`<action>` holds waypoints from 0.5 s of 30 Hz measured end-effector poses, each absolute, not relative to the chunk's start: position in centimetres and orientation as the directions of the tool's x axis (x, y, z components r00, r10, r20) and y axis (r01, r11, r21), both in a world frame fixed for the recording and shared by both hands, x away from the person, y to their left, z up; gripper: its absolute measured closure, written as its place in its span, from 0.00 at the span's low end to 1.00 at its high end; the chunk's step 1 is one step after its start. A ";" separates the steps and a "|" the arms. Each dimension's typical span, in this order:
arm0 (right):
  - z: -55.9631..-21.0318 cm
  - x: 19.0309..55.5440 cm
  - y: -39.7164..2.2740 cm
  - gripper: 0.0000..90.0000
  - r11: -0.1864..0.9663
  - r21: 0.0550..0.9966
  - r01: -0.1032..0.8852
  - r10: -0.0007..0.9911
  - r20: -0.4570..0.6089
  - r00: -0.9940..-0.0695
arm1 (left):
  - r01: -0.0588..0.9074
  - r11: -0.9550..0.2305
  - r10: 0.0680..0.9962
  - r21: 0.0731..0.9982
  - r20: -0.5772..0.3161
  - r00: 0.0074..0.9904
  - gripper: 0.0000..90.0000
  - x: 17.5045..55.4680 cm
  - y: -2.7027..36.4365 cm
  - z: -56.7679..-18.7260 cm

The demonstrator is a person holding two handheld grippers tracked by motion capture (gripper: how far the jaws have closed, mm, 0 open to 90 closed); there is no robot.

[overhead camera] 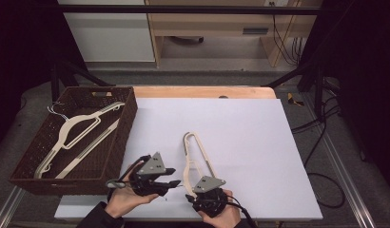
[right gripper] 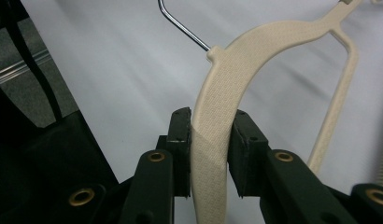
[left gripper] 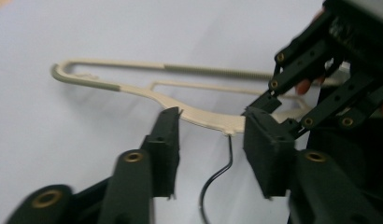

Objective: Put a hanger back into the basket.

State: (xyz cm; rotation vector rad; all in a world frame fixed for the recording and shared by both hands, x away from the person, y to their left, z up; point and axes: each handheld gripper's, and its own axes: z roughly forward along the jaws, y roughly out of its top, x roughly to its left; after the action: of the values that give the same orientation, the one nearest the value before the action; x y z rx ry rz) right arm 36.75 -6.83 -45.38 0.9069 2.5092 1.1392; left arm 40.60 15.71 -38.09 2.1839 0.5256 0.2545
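A cream plastic hanger (overhead camera: 201,147) with a thin metal hook lies on the white board (overhead camera: 250,128) near its front edge. My right gripper (overhead camera: 190,194) holds the hanger's near shoulder. In the right gripper view the two pads (right gripper: 210,149) press on the textured cream arm (right gripper: 236,60). My left gripper (overhead camera: 176,183) points right at the hanger's neck. In the left gripper view its jaws (left gripper: 215,149) stand apart on either side of the dark wire hook (left gripper: 222,168), not touching it, and the hanger's body (left gripper: 203,116) crosses just past the tips.
A brown woven basket (overhead camera: 129,123) stands at the left of the board, and a second cream hanger (overhead camera: 79,133) lies in it. A wooden table edge (overhead camera: 202,91) runs behind the board. Cables (overhead camera: 321,142) trail on the floor at the right.
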 end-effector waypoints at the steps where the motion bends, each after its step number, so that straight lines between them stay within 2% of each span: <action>1: -45.2 36.8 -7.0 0.81 0.494 0.746 0.446 0.634 0.042 -0.772 | 0.280 -0.526 0.470 0.803 0.000 0.883 0.53 40.7 16.2 -37.8; 8: -43.8 37.2 -8.6 0.82 0.473 0.764 0.438 0.652 0.031 -0.758 | 0.277 -0.427 0.542 0.861 -0.001 0.841 0.34 41.2 19.2 -37.2; 15: -42.4 37.6 -10.5 0.85 0.440 0.781 0.444 0.691 0.021 -0.723 | 0.275 -0.431 0.560 0.859 0.016 0.829 0.21 41.2 19.6 -38.6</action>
State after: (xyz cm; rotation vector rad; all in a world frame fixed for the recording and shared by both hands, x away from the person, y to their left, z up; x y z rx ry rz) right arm 37.60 -10.50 -42.44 0.9746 2.3952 1.1638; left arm 41.19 19.57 -38.64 2.0392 0.6140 0.3709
